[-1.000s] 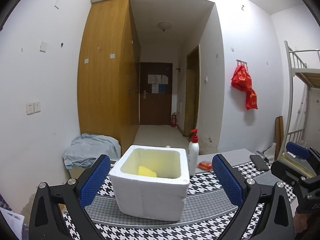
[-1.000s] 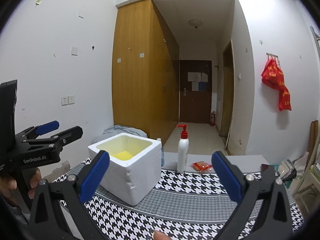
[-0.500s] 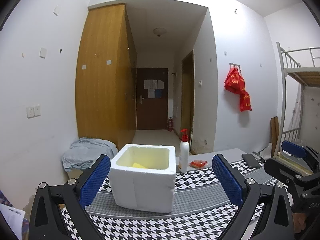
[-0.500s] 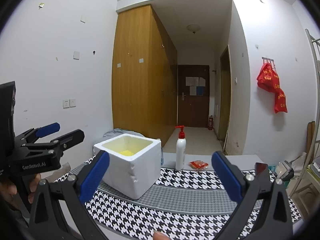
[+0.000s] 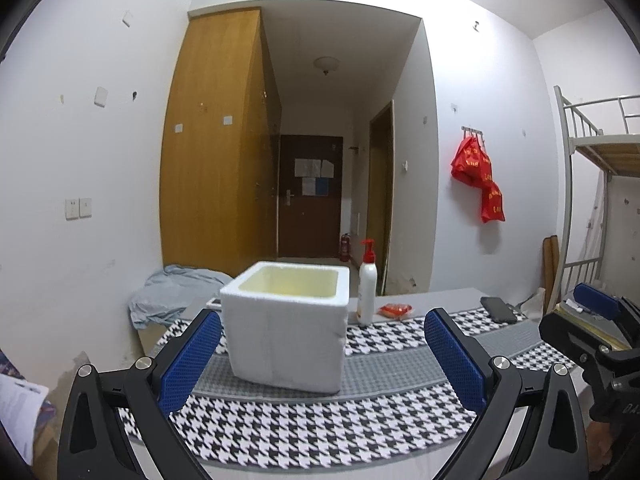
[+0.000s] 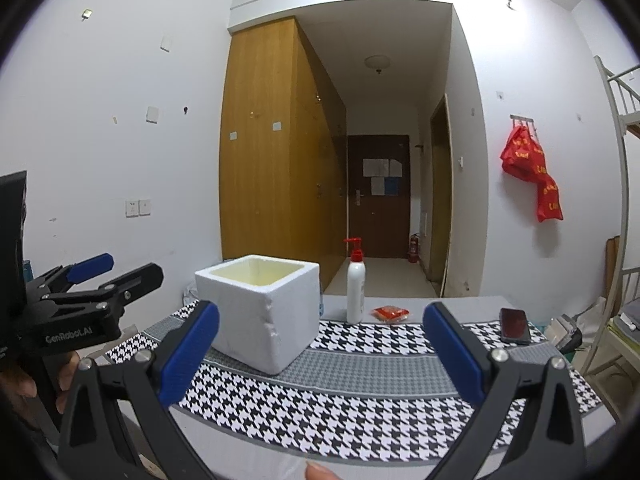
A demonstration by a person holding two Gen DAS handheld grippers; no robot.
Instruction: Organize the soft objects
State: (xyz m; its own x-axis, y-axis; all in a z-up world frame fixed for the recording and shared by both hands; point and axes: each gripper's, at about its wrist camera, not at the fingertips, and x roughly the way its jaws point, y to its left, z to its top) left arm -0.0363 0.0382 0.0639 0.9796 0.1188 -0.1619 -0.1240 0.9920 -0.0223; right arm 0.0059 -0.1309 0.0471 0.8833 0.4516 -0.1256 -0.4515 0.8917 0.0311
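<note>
A white foam box [image 5: 286,330] stands open-topped on the houndstooth table mat [image 5: 320,428]; it also shows in the right wrist view [image 6: 260,312]. Its inside is yellowish and its contents are hidden by the rim. My left gripper [image 5: 322,360] is open and empty, held back from the box at table height. My right gripper [image 6: 320,354] is open and empty, to the right of the box. The left gripper also shows at the left of the right wrist view [image 6: 96,280].
A white pump bottle [image 5: 367,284] with a red top stands right of the box. A small red packet [image 5: 395,310] and a dark phone [image 5: 498,309] lie on the table. A blue-grey cloth pile [image 5: 172,292] lies behind, a bunk bed [image 5: 596,184] at the right.
Both grippers have drawn back and lowered, so the box looks smaller and farther. The yellow item inside the box has dropped out of sight behind the rim.
</note>
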